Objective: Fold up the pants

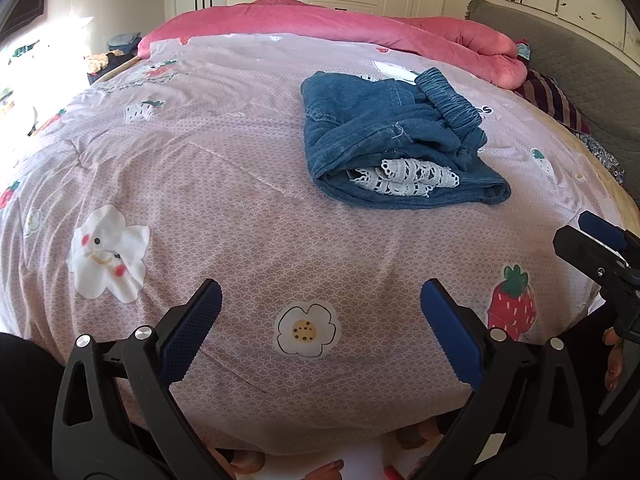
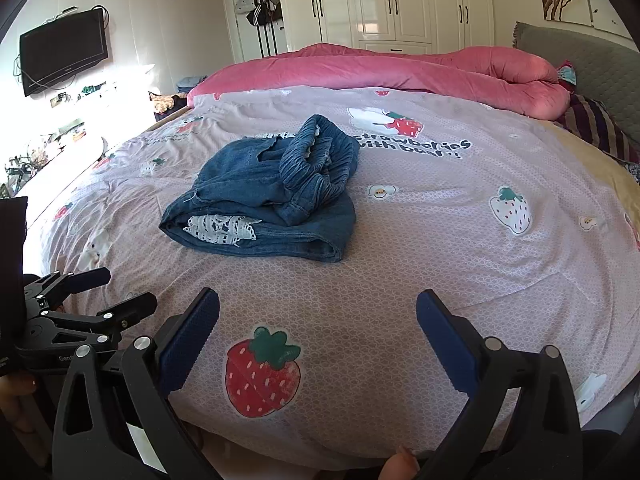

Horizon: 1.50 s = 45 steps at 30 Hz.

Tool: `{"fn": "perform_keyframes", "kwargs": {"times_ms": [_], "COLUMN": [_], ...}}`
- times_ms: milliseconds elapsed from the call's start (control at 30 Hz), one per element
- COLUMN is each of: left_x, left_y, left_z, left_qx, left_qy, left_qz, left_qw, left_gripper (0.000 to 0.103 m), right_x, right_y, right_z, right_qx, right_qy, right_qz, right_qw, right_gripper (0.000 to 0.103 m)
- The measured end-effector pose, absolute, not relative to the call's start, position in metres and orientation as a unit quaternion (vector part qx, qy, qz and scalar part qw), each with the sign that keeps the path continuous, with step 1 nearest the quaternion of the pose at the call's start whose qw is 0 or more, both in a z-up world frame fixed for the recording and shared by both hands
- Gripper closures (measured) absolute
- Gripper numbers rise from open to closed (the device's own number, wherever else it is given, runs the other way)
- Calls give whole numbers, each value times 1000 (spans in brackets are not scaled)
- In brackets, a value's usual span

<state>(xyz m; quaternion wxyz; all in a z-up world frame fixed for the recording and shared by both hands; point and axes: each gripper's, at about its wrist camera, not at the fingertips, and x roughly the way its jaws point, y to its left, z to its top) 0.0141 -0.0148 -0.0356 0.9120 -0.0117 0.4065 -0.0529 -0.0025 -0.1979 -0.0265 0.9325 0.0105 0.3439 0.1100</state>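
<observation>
Blue denim pants [image 1: 384, 136] [image 2: 264, 192] with white lace trim lie in a loose bundle in the middle of the bed, the elastic waistband bunched on top. My left gripper [image 1: 320, 300] is open near the bed's front edge, well short of the pants, with nothing between its blue pads. My right gripper [image 2: 318, 308] is also open and holds nothing, hovering over the strawberry print at the front of the bed. The right gripper [image 1: 600, 248] shows at the right edge of the left wrist view, and the left gripper [image 2: 92, 292] at the left edge of the right wrist view.
The pink patterned quilt [image 1: 240, 200] [image 2: 440, 240] covers the bed. A rolled pink blanket [image 1: 360, 28] [image 2: 400, 68] lies along the far side. A grey headboard [image 2: 580, 52] stands at right, white wardrobes [image 2: 400, 0] behind, a wall TV [image 2: 64, 52] at left.
</observation>
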Motion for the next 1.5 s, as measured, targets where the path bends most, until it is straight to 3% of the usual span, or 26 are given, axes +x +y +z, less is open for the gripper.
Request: {"fn": "perform_keyframes", "kwargs": {"times_ms": [1500], "left_x": [11], "left_y": [-18], "left_z": [-30], "left_qx": [15], "left_qy": [396], "left_qz": [-41], "left_qw": [917], "left_gripper": [9], "right_x": [-1], "right_y": [-199], "right_z": [-32], "right_qx": [0], "right_qy": [347], "right_qz": [100], "right_qw": [933], "right_gripper": [4]}}
